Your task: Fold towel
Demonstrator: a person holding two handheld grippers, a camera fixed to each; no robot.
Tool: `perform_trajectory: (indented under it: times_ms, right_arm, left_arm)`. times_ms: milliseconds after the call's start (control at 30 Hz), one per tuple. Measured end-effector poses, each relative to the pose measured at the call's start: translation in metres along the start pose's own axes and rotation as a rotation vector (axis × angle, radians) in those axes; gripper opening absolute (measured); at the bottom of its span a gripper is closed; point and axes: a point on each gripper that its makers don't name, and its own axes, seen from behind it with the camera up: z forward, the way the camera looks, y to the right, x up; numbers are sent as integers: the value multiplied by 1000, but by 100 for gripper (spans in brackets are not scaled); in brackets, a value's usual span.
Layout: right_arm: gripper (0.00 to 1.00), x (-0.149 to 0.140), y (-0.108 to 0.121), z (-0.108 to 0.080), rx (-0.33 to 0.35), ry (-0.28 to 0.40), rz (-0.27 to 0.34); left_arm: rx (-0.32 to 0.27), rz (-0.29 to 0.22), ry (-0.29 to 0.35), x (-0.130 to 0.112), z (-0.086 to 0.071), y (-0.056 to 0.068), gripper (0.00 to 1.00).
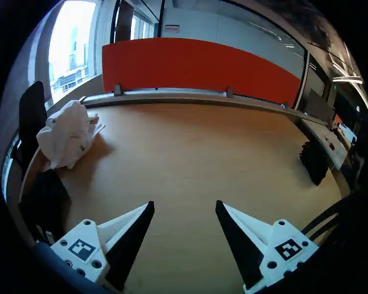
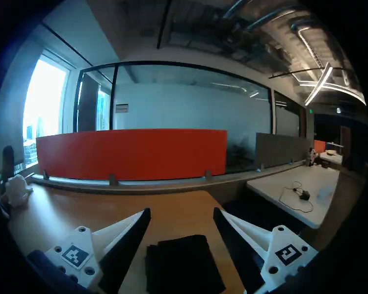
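Left gripper (image 1: 184, 203), white body with black finger pads: fingers are held spread apart, and nothing is pinched between them. Bare top of the light brown wooden desk (image 1: 194, 157) is seen in the gap and ahead.

A white crumpled cloth heap (image 1: 66, 132) is noted on the desk's far left corner, well apart from this gripper. A black chair back (image 1: 31, 117) is seen just behind the heap. A stack of black folded towel (image 1: 314, 161) is noted at the desk's right edge, also well apart from the fingers. The far side of the desk is closed off by a long orange partition panel (image 1: 198, 66).

Right gripper (image 2: 181, 210), same build: fingers are likewise held wide, with nothing gripped. The black folded towel (image 2: 184, 262) is seen lying flat on the wooden desk (image 2: 66, 213), beneath the gap between the fingers; contact cannot be told. The white crumpled cloth heap (image 2: 17, 188) is noted far off to the left. The orange partition panel (image 2: 135, 154) is seen beyond, and a white table (image 2: 326, 183) carrying a thin black cable (image 2: 294, 196) stands to the right.
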Motion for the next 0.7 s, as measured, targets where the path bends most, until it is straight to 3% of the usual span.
perform_trajectory:
  times_ms: [400, 700]
  right_arm:
    - [99, 19, -45, -5, 92, 25, -26]
    - [99, 26, -75, -8, 141, 26, -41]
  left_arm:
    - [28, -12, 139, 41, -5, -12, 92]
    - [77, -20, 267, 81, -10, -31, 92]
